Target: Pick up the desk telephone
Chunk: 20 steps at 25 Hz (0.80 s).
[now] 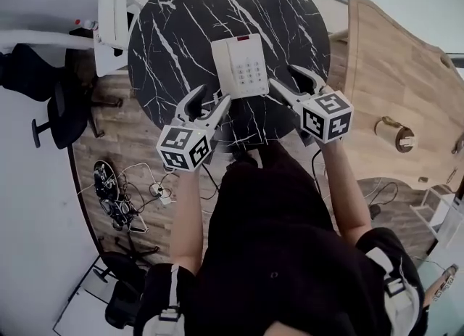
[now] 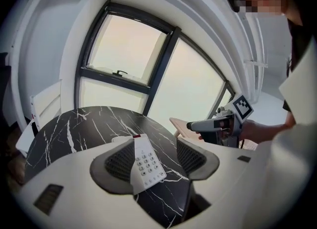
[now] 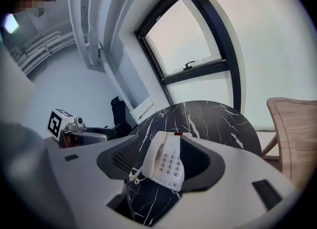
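A white desk telephone point(image 1: 240, 66) with handset and keypad lies on the round black marble table point(image 1: 174, 30). My left gripper point(image 1: 209, 102) stands open just short of the phone's near left corner, not touching it. To the phone's near right, my right gripper point(image 1: 287, 79) is open too, and also clear of it. In the left gripper view the telephone point(image 2: 146, 163) shows between the open jaws of the left gripper point(image 2: 156, 160). In the right gripper view the phone point(image 3: 166, 161) lies ahead, framed by the right gripper point(image 3: 163, 162), with its coiled cord point(image 3: 132, 175) at the near end.
A light wooden desk point(image 1: 391, 73) stands right of the table, with a round fitting point(image 1: 395, 135) on it. A white chair point(image 1: 112, 15) is at the table's far left and a black office chair point(image 1: 58, 109) stands on the floor. Cables point(image 1: 127, 193) lie below the table's left.
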Each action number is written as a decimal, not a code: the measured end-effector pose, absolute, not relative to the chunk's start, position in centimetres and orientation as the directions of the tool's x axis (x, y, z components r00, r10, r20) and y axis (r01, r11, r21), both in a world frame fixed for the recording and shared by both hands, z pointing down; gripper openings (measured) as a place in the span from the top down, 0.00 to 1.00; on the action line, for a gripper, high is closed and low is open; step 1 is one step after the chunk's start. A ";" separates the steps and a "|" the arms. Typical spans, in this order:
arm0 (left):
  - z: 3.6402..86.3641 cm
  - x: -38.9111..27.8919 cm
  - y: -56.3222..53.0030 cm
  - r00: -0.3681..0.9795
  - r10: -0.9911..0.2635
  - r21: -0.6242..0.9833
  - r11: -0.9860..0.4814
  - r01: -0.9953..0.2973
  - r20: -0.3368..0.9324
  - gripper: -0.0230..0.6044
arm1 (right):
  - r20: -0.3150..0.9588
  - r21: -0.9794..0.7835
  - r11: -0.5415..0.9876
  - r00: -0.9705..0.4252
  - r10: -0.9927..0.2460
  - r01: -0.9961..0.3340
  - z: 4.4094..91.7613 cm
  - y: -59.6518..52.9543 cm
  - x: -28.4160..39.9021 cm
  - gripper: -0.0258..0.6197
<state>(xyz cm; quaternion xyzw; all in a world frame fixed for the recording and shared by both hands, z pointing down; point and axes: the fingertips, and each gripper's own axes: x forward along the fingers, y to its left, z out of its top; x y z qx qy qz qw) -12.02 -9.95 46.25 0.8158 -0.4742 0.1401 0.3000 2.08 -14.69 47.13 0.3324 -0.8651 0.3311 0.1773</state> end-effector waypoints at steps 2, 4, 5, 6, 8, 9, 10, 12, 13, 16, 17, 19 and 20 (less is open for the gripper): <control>47.1 -11.7 -10.1 0.509 -0.680 0.368 -0.357 -0.859 0.528 0.52 | 0.540 -0.468 0.559 -0.722 -0.432 -0.684 48.2 -15.0 2.0 0.56; 47.8 -11.5 -10.5 0.505 -0.674 0.377 -0.343 -0.860 0.540 0.50 | 0.552 -0.479 0.563 -0.730 -0.403 -0.673 49.1 -15.1 1.7 0.55; 48.1 -11.5 -10.7 0.503 -0.671 0.381 -0.336 -0.861 0.545 0.50 | 0.557 -0.483 0.565 -0.733 -0.390 -0.668 49.6 -15.2 1.6 0.54; 48.5 -11.4 -10.8 0.501 -0.667 0.386 -0.329 -0.862 0.551 0.49 | 0.562 -0.489 0.566 -0.736 -0.377 -0.664 50.0 -15.3 1.5 0.53; 49.4 -11.3 -10.9 0.499 -0.656 0.395 -0.316 -0.863 0.566 0.48 | 0.572 -0.501 0.566 -0.742 -0.351 -0.654 51.0 -15.2 1.2 0.53; 49.9 -11.2 -10.8 0.498 -0.650 0.398 -0.309 -0.863 0.574 0.48 | 0.578 -0.506 0.566 -0.743 -0.338 -0.651 51.5 -15.2 1.1 0.53; 50.4 -11.2 -10.9 0.496 -0.645 0.402 -0.303 -0.864 0.581 0.47 | 0.583 -0.509 0.566 -0.743 -0.327 -0.649 52.0 -15.2 1.0 0.53; 51.3 -11.3 -10.9 0.493 -0.634 0.408 -0.290 -0.866 0.596 0.47 | 0.592 -0.519 0.561 -0.744 -0.309 -0.646 52.9 -15.2 0.9 0.52; 51.8 -11.4 -10.9 0.492 -0.629 0.412 -0.283 -0.866 0.602 0.46 | 0.596 -0.525 0.557 -0.745 -0.299 -0.644 53.3 -15.1 0.8 0.52; 53.0 -11.6 -10.9 0.489 -0.617 0.423 -0.263 -0.867 0.617 0.45 | 0.611 -0.535 0.552 -0.744 -0.270 -0.640 54.7 -15.0 0.6 0.52; 53.5 -11.7 -10.9 0.491 -0.611 0.431 -0.258 -0.865 0.621 0.44 | 0.616 -0.538 0.550 -0.743 -0.261 -0.639 55.1 -14.9 0.4 0.52; 54.6 -11.9 -10.9 0.500 -0.596 0.450 -0.246 -0.859 0.628 0.43 | 0.625 -0.545 0.545 -0.742 -0.243 -0.637 56.1 -14.6 0.2 0.52; 55.2 -12.0 -10.8 0.503 -0.590 0.457 -0.239 -0.856 0.632 0.43 | 0.628 -0.549 0.543 -0.742 -0.233 -0.635 56.6 -14.4 0.1 0.52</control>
